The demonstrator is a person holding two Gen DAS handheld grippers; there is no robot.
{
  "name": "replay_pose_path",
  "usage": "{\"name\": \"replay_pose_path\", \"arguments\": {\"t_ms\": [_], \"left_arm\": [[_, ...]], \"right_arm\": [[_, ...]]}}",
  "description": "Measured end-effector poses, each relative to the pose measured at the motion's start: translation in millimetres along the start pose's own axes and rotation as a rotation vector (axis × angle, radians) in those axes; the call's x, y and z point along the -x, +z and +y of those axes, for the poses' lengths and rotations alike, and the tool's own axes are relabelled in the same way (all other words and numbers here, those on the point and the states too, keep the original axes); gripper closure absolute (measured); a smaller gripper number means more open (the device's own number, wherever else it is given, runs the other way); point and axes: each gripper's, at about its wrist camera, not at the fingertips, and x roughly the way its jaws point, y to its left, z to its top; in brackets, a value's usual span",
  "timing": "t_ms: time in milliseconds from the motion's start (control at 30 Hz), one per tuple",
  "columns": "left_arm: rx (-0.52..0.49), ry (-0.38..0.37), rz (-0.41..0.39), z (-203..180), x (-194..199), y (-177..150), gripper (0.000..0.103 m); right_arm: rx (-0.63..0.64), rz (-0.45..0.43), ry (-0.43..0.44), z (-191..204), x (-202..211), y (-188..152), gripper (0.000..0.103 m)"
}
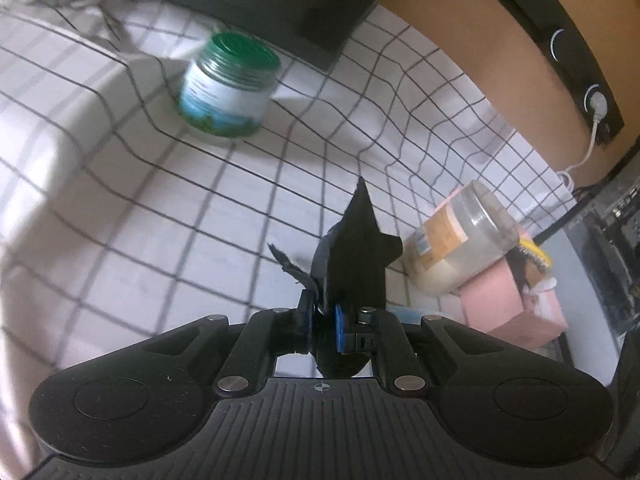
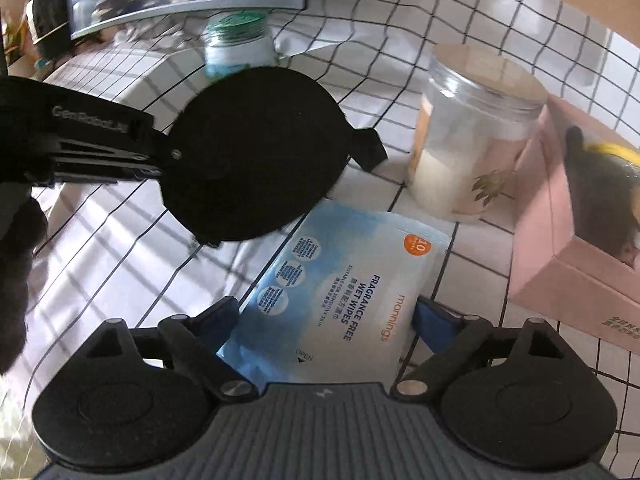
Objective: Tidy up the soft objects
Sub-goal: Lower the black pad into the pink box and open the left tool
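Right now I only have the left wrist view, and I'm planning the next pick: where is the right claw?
Observer: The right claw is open, with its fingers on either side of a Mannings wet wipes pack that lies flat on the checked cloth.
Operator: Is the pack clear of the jar?
Observer: Barely. Its far corner ends right at the base of the clear jar; I cannot tell whether they touch.
Operator: Which end of the pack faces the claw?
Observer: The end printed OPEN, so the label reads sideways from there.
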Motion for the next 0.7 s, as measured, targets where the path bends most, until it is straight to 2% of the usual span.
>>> {"name": "replay_pose_path", "arguments": {"t_ms": [67,233,333,433,567,700], "left_arm": [[-0.013,0.011,-0.006,0.5,8.5,-5.3,0.091],[0.016,-0.020,-0.018,0.6,26.7,-16.3,0.091],[0.035,-0.052,-0.046,-8.5,40.4,-19.7,0.091],[-0.005,-0.114,-0.055,-29.0,56.6,-20.8,0.091],[-0.096,-0.199,-0.002,-68.4,63.9,-29.2,0.091],[-0.164,-0.297,0.080,-110.9,48.3,-43.9,0.091]], "right_arm": [[0.007,0.013,0.013,-1.9,5.1,-4.9,0.011],[0.003,0.023,0.029,-13.8,27.4,-18.7,0.011],[-0.005,-0.005,0.024,-27.2,48.0,-24.5,0.012],[-0.025,-0.039,0.000,-46.3,74.2,-33.7,0.012],[-0.067,-0.096,-0.066,-76.7,112.6,-51.5,0.012],[-0.152,-0.155,-0.138,-112.2,149.9,-70.6,0.012]]}}
